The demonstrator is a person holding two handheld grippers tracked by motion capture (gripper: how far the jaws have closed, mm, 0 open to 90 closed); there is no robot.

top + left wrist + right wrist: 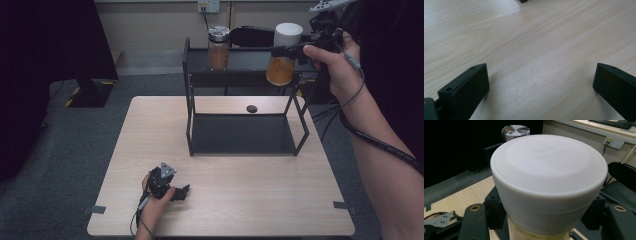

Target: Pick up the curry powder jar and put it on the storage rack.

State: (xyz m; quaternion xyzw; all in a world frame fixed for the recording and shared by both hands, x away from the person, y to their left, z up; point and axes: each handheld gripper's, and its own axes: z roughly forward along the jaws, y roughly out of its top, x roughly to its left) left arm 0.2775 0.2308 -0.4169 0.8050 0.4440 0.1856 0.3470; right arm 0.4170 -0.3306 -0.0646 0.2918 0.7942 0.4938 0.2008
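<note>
**Jar held at the top shelf, placement pending**

I have the right gripper (292, 48) clamped under the white lid of the jar (281, 62), held at the rack (192, 80) top shelf, beside the steel-lidded jar (218, 47). Next I judge: set it down level, then release. Right hand raised, gripper level. Left gripper (181, 192) rests on the worktop (250, 185), jaws apart, empty.

Dim room, dark left side, soft shadows, slight blur
</note>
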